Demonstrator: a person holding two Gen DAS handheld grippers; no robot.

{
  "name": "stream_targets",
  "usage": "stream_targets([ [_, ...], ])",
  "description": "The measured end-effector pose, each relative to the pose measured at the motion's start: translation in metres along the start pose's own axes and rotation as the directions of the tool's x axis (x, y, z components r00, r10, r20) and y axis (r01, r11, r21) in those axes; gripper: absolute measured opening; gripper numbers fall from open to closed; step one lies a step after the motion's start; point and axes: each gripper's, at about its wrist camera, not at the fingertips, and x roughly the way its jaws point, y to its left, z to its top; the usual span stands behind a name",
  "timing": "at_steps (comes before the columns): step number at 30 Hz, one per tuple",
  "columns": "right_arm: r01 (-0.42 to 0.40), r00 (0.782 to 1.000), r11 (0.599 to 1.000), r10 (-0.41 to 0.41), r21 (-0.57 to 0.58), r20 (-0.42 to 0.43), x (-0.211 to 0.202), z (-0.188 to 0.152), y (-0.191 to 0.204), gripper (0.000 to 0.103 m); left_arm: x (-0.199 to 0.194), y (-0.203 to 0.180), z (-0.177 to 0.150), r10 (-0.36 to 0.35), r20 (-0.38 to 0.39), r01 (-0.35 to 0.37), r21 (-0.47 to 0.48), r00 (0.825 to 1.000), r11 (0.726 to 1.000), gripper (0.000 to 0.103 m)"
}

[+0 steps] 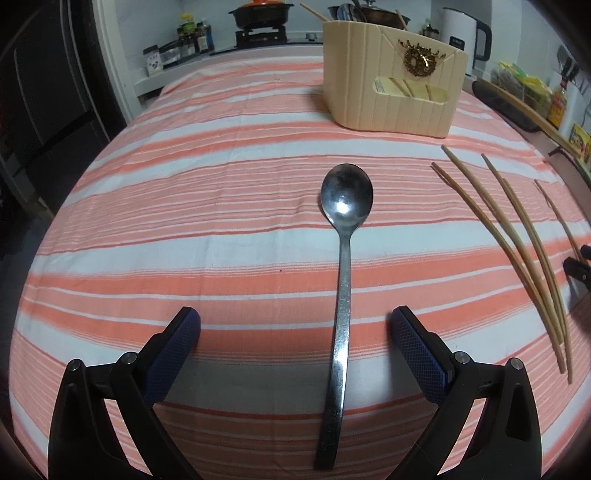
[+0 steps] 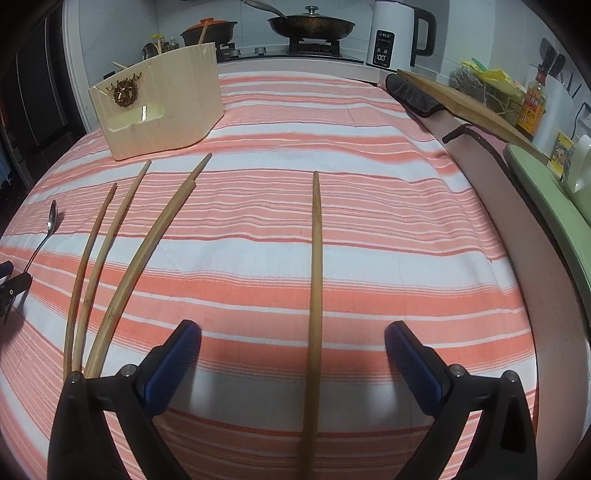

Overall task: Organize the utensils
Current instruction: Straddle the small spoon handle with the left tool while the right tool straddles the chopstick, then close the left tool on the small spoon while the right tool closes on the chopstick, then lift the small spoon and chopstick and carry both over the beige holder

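A steel spoon point(image 1: 345, 258) lies flat on the striped cloth, bowl away from me, its handle running between the open fingers of my left gripper point(image 1: 295, 325). Several wooden chopsticks point(image 1: 517, 254) lie to its right. In the right wrist view one chopstick point(image 2: 316, 288) lies alone between the open fingers of my right gripper point(image 2: 293, 336); the other chopsticks point(image 2: 122, 273) fan out to its left, and the spoon point(image 2: 50, 225) shows at far left. A cream utensil holder point(image 1: 391, 77) stands at the back and shows in the right wrist view point(image 2: 166, 110) too.
The table wears an orange and white striped cloth point(image 1: 184, 184). Behind it are a stove with pans point(image 2: 310, 26), a white kettle point(image 2: 395, 33), bottles point(image 1: 192, 37). A wooden board point(image 2: 465, 103) and a green tray point(image 2: 554, 195) line the right edge.
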Motion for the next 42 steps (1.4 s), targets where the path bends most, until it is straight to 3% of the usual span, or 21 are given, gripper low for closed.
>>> stream_targets([
  [8,-0.025,0.999,0.999,0.023,-0.044,-0.040,0.015,0.022,-0.001,0.102,0.018,0.003,0.027,-0.065,-0.072,0.068,0.030,0.995,0.997,0.103],
  [14,-0.034,0.999,0.998,0.032,-0.052,-0.029,0.028,0.039,0.000,0.101,0.034,-0.007,0.049,-0.079,-0.070,0.082,0.043,0.994,0.996,0.102],
  [20,-0.041,0.999,0.997,0.040,-0.060,-0.016,0.038,0.063,0.006,0.084,0.037,-0.017,0.062,-0.107,-0.062,0.113,0.092,0.992,0.989,0.080],
  [24,-0.029,0.999,0.999,0.028,-0.046,-0.021,0.047,0.080,0.004,0.065,0.039,-0.019,0.069,-0.122,-0.049,0.126,0.097,0.991,0.987,0.061],
  [26,-0.028,0.999,0.999,0.027,-0.029,-0.021,0.050,0.088,0.000,0.040,0.039,-0.020,0.071,-0.132,-0.034,0.135,0.095,0.991,0.986,0.038],
  [28,-0.024,0.999,1.000,0.024,-0.005,-0.023,0.052,0.093,-0.006,0.009,0.039,-0.020,0.073,-0.137,-0.026,0.139,0.092,0.990,0.986,0.036],
  [31,-0.062,0.998,0.998,0.062,0.028,-0.005,0.053,0.095,-0.013,0.005,0.036,-0.022,0.073,-0.141,-0.012,0.141,0.092,0.990,0.986,0.036],
  [35,-0.120,0.989,0.992,0.117,0.033,0.089,0.026,0.094,-0.009,0.005,0.012,-0.019,0.075,-0.166,0.055,0.161,0.079,0.985,0.984,0.036],
  [42,-0.219,0.938,0.976,0.208,0.008,0.279,-0.051,0.099,0.014,0.005,-0.062,-0.010,0.090,-0.223,0.221,0.214,0.061,0.950,0.975,0.036],
])
